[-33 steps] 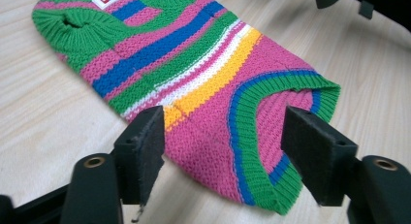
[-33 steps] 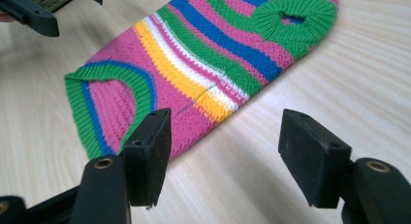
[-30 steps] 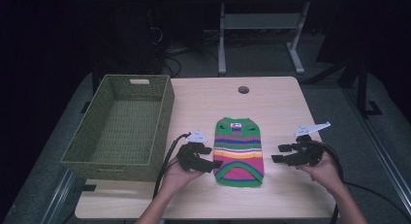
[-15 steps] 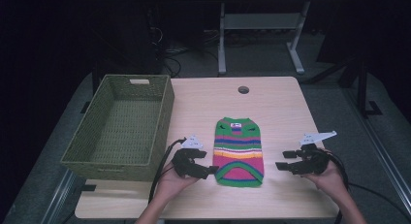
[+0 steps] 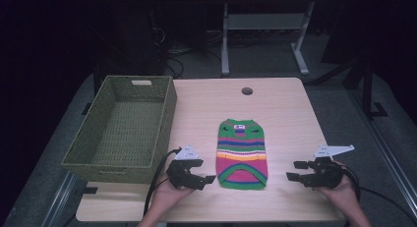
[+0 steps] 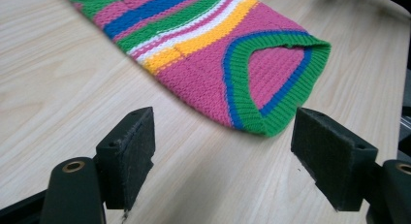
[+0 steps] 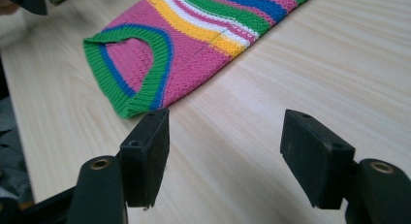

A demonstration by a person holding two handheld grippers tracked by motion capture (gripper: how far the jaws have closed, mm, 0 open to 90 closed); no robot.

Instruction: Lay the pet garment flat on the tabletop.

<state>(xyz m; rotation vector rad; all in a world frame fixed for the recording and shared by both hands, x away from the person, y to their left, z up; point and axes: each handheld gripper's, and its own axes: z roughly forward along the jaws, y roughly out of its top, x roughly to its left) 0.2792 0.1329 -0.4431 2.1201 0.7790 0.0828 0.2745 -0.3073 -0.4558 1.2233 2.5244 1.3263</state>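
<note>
With both grippers, left [image 5: 209, 179] and right [image 5: 293, 171], gaping empty beside the striped sweater [image 5: 242, 154], careless pinching risks bunching its hem.

high view looks down — tool views close, sharing the sweater [image 5: 242, 154].

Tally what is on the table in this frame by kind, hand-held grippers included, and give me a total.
Striped knit sweater: 1
Green woven basket: 1
Hand-held grippers: 2, the left hand-held gripper and the right hand-held gripper, both open with nothing between the jaws
Total: 4
</note>
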